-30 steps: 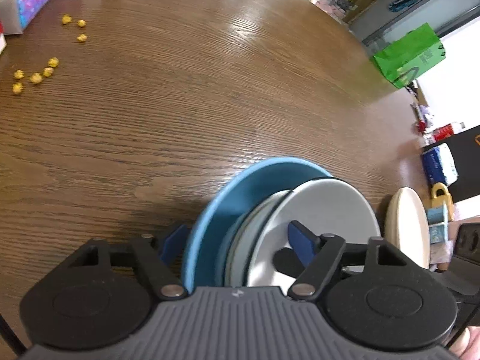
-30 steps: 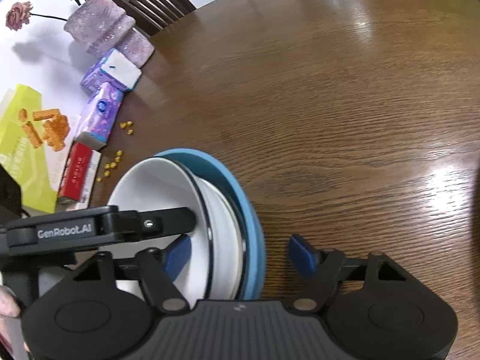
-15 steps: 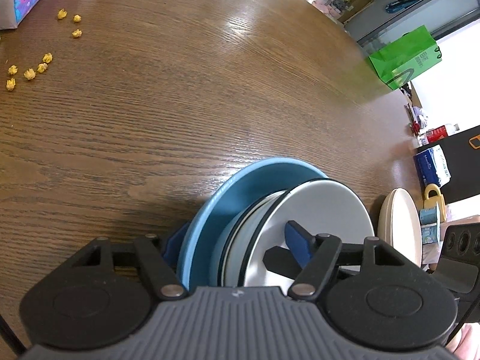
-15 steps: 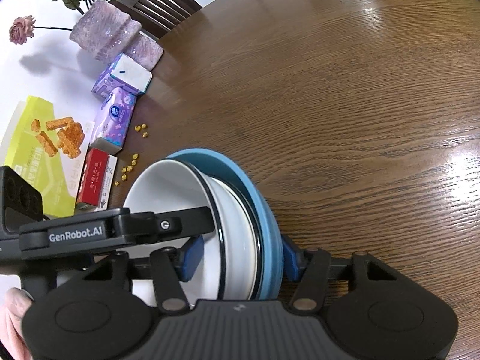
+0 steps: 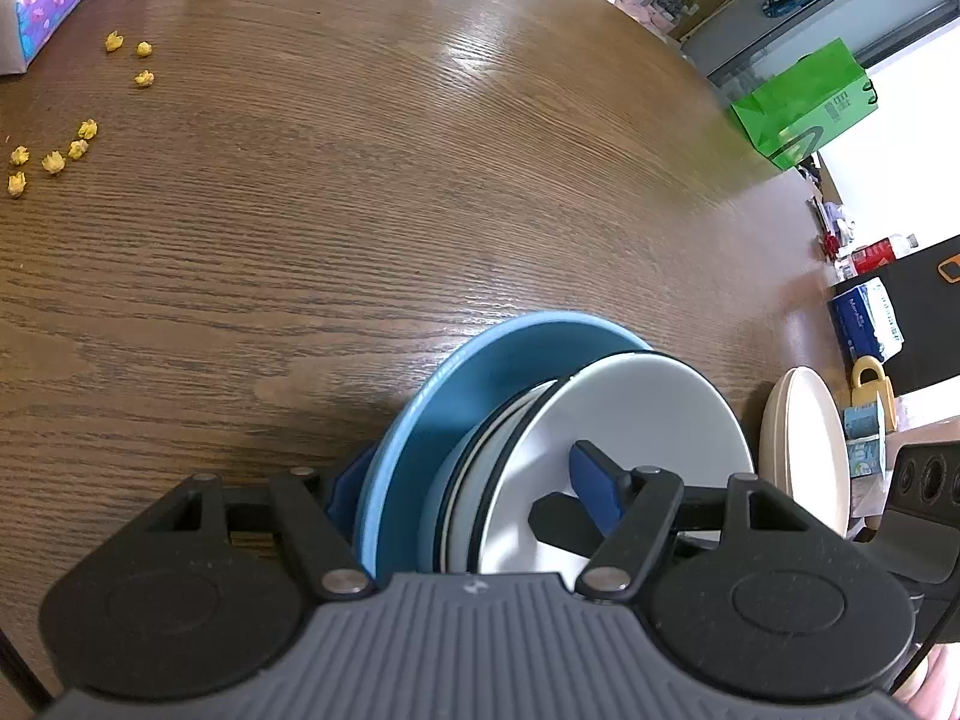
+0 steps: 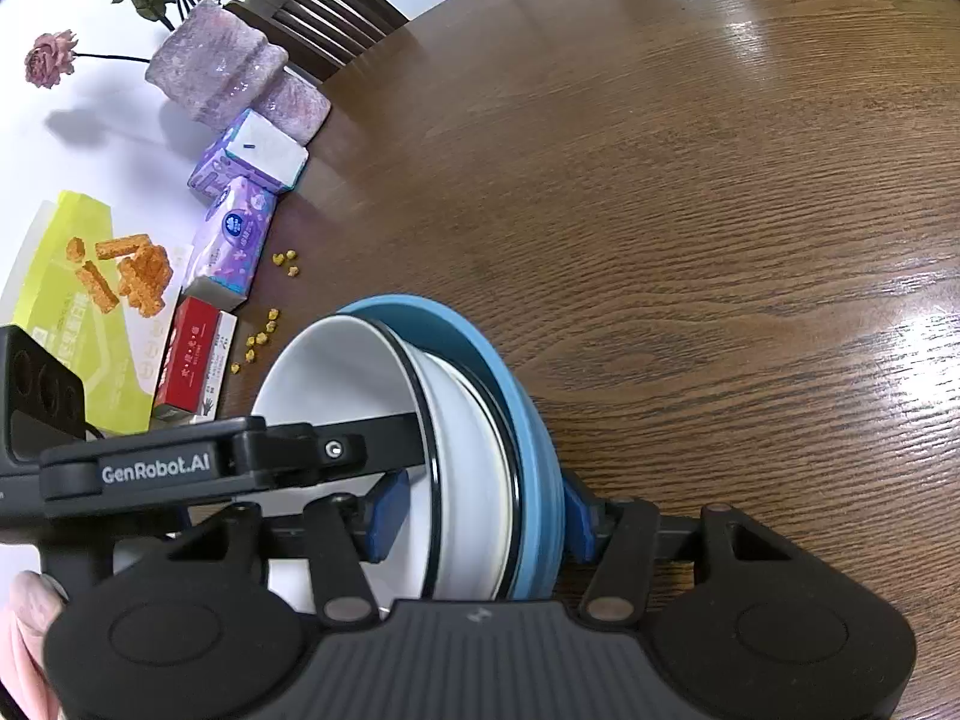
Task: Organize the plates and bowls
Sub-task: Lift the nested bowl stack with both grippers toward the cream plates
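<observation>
Filling most of both views is a big round wooden table (image 5: 372,192), brown and shiny. Near its close edge a stack of dishes (image 5: 540,438) is held up on its side, between the two grippers. The biggest dish is a blue plate (image 6: 528,420). Tucked against it are white bowls with thin black rims (image 6: 456,438), and the front white bowl (image 5: 636,420) faces the left gripper's side.

The left gripper (image 5: 474,489) has its jaws set wide around the whole stack. One blue pad is behind the blue plate and the other sits inside the front white bowl, so it is clamped on the stack of dishes. The right gripper (image 6: 480,513) has just been closing, and the stack is between its jaws. Now one pad presses inside the white bowl and the other presses the back of the blue plate, so it grips the stack too.

A cream plate (image 5: 804,450) stands on its edge just beside the stack. A green bag (image 5: 798,102) is past the far edge of the table. A yellow snack box (image 6: 78,300), purple tissue packs (image 6: 234,240) and a red box (image 6: 189,360) lie at the table's side. Small yellow crumbs (image 5: 54,156) are scattered near the tissue packs.
</observation>
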`<state>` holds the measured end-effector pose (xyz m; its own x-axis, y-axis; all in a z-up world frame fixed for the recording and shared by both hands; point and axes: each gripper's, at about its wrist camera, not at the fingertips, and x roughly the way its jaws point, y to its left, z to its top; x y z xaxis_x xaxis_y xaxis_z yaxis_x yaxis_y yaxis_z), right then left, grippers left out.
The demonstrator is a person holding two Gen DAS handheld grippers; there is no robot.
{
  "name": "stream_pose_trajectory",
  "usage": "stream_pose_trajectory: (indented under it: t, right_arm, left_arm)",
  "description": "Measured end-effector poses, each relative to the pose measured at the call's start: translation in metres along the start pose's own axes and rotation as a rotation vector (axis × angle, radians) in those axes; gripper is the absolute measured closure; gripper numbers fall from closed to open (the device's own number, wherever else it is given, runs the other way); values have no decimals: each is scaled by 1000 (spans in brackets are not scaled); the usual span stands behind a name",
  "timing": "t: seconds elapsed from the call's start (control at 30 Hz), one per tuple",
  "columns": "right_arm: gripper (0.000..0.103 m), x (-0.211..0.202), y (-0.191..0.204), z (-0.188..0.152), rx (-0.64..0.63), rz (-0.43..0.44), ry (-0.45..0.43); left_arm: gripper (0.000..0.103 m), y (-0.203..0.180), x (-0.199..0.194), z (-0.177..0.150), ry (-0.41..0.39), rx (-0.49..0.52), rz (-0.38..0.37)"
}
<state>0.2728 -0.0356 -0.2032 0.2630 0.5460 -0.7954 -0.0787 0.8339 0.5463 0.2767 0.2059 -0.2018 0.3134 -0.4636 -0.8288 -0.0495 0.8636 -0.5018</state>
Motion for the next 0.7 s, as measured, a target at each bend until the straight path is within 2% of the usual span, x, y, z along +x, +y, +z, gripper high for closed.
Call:
stream_pose_trajectory:
  t: [0.7]
  right_arm:
    - [51,-12,-1,-1,4,-4,-25]
  left_arm:
    - [32,-12,-2,1,-9,28,-10]
